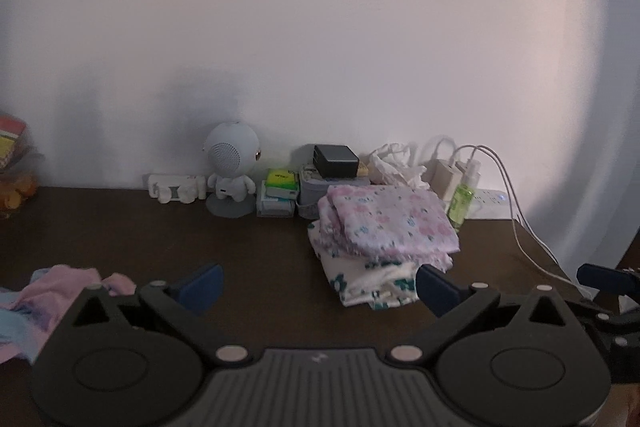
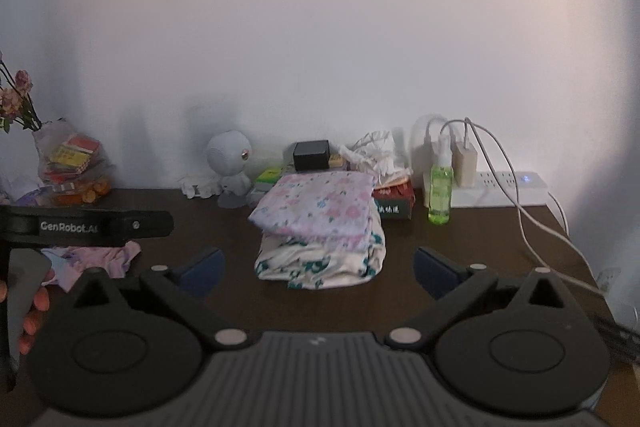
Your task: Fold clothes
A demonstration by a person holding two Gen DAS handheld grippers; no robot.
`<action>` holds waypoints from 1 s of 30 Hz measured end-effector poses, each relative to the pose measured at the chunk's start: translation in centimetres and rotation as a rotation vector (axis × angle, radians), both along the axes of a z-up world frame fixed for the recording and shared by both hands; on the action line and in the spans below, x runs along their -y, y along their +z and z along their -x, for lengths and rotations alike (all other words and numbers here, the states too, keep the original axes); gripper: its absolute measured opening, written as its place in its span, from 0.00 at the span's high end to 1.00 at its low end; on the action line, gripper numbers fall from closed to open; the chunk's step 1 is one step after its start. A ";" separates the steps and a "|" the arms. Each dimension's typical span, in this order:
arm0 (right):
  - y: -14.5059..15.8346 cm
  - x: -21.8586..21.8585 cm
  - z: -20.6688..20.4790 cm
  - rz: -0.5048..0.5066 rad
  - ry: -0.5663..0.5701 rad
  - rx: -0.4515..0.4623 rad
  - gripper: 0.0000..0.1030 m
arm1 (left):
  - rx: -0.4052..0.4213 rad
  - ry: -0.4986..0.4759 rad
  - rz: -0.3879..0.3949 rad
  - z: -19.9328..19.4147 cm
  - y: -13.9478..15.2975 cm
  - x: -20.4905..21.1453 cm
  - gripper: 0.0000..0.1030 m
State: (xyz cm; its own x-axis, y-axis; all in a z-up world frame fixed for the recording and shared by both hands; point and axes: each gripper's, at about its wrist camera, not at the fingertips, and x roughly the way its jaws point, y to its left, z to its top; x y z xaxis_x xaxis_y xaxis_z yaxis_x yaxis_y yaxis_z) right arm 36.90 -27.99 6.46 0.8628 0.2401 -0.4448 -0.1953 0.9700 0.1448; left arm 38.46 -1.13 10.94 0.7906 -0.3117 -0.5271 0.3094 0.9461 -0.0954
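Both grippers stood over the dark surface [image 2: 480, 251] with fingers spread fully wide and nothing between them. Left gripper [image 1: 318, 287]: the folded stack of clothes [image 1: 380, 239] lay ahead, toward its right finger, whose tip overlapped the stack's near edge in view; contact could not be judged. An unfolded pink garment [image 1: 48, 291] lay crumpled beside and outside its left finger. Right gripper [image 2: 318, 269]: the same stack [image 2: 320, 235], floral piece on top, sat just ahead, centred between the fingers. A green spray bottle [image 2: 439, 187] stood beyond the right finger.
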 end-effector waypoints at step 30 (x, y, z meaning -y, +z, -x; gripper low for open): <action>-1.9 -2.6 22.2 0.021 0.054 -0.116 0.00 | 0.030 -0.083 -0.011 23.4 -3.5 -7.7 0.00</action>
State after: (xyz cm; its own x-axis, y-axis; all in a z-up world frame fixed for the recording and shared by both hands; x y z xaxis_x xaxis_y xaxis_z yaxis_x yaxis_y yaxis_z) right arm 14.74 -25.35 4.51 0.7913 0.2747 -0.5463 -0.2306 0.9615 0.1495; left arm 15.10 6.61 7.47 0.7780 -0.3707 -0.5072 0.3891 0.9182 -0.0741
